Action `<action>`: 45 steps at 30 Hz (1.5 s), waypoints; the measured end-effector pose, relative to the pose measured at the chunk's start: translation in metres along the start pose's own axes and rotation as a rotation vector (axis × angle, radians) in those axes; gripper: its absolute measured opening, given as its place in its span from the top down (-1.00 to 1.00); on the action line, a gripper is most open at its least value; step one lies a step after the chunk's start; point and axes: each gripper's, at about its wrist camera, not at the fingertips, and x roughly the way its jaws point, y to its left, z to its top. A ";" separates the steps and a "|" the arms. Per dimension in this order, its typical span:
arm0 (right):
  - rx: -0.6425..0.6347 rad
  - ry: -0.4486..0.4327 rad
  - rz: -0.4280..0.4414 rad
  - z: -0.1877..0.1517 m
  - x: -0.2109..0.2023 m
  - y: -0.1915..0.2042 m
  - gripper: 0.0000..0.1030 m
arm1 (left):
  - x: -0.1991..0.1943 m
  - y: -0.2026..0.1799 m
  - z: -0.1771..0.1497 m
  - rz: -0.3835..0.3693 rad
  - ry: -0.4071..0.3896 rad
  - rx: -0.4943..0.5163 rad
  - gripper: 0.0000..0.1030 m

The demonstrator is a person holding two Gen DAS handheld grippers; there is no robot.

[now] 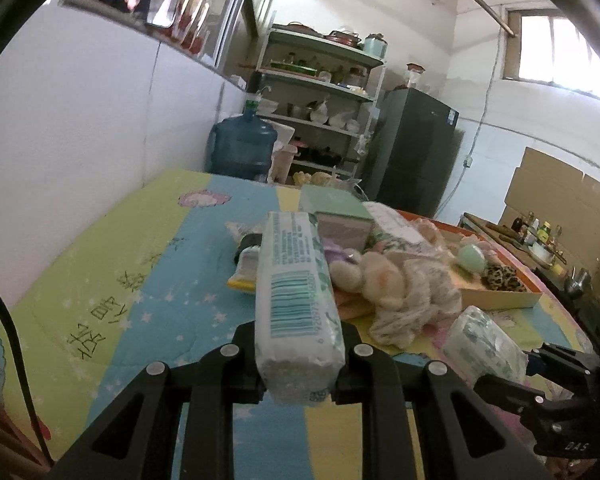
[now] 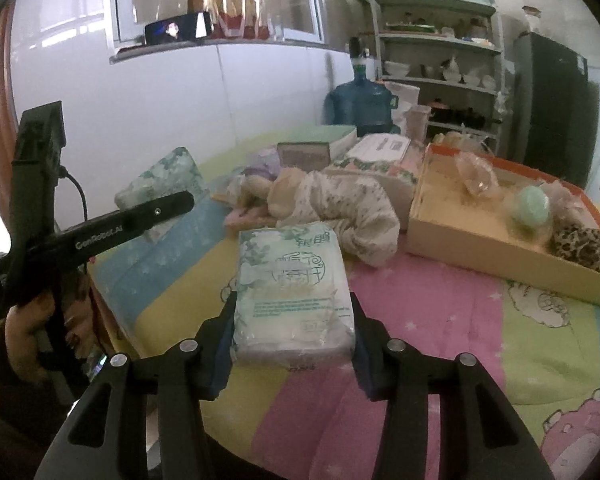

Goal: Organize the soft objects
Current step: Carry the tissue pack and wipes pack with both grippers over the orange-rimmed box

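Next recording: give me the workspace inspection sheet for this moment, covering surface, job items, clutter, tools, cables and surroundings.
Surface: pastel quilted cover with cartoon prints and stars.
Job's things: two tissue packs, one in each tool; cardboard tray holding a green ball and a leopard-print item; plush toy lying beside the tray.
Clutter: green box, flat packets and a tube behind the plush.
Grippers: left tool shut on the left tissue pack; right tool shut on the right tissue pack.
Cables: black cable running from the left tool's body.
Surroundings: water jug, shelf rack of dishes, dark fridge, jars on the window ledge.
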 end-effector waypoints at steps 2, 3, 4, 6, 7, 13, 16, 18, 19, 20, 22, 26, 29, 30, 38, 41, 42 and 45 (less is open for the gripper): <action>0.005 -0.013 -0.008 0.001 -0.006 -0.001 0.03 | -0.003 -0.007 0.003 0.005 -0.003 0.002 0.58; 0.006 -0.017 -0.012 0.001 -0.008 -0.002 0.03 | -0.003 -0.010 0.004 0.007 -0.004 0.004 0.58; 0.011 -0.027 -0.020 0.002 -0.011 -0.004 0.03 | -0.004 -0.014 0.005 0.010 -0.007 0.006 0.58; 0.021 -0.041 -0.031 0.003 -0.016 -0.008 0.03 | -0.005 -0.020 0.007 0.019 -0.008 0.013 0.58; 0.026 -0.047 -0.035 0.002 -0.019 -0.011 0.03 | -0.004 -0.023 0.009 0.023 -0.008 0.018 0.58; 0.059 -0.083 -0.061 0.004 -0.033 -0.027 0.03 | -0.004 -0.040 0.016 0.058 -0.012 0.037 0.57; 0.074 -0.099 -0.074 0.005 -0.039 -0.034 0.03 | -0.004 -0.051 0.019 0.058 -0.020 0.048 0.57; 0.081 -0.107 -0.082 0.004 -0.042 -0.037 0.03 | -0.005 -0.059 0.020 0.047 -0.029 0.054 0.57; 0.086 -0.111 -0.087 0.005 -0.044 -0.040 0.03 | -0.006 -0.062 0.022 0.044 -0.033 0.060 0.57; 0.089 -0.114 -0.089 0.005 -0.046 -0.041 0.03 | -0.006 -0.066 0.023 0.041 -0.039 0.069 0.57; 0.094 -0.121 -0.097 0.005 -0.049 -0.045 0.03 | -0.006 -0.076 0.026 0.032 -0.048 0.086 0.57; 0.106 -0.135 -0.110 0.006 -0.055 -0.051 0.03 | -0.004 -0.090 0.031 0.011 -0.056 0.113 0.57; 0.113 -0.148 -0.124 0.006 -0.061 -0.056 0.03 | -0.002 -0.102 0.035 -0.007 -0.063 0.133 0.57; 0.115 -0.155 -0.132 0.006 -0.064 -0.059 0.03 | -0.001 -0.103 0.035 -0.013 -0.062 0.136 0.57; 0.148 -0.180 -0.188 0.004 -0.084 -0.084 0.03 | 0.010 -0.133 0.042 -0.063 -0.057 0.186 0.57; 0.157 -0.183 -0.212 0.003 -0.090 -0.094 0.03 | 0.017 -0.142 0.044 -0.087 -0.046 0.194 0.57; 0.159 -0.185 -0.219 0.003 -0.093 -0.098 0.03 | 0.020 -0.146 0.045 -0.094 -0.042 0.198 0.57; 0.167 -0.194 -0.242 0.003 -0.100 -0.108 0.03 | 0.027 -0.155 0.047 -0.117 -0.033 0.206 0.57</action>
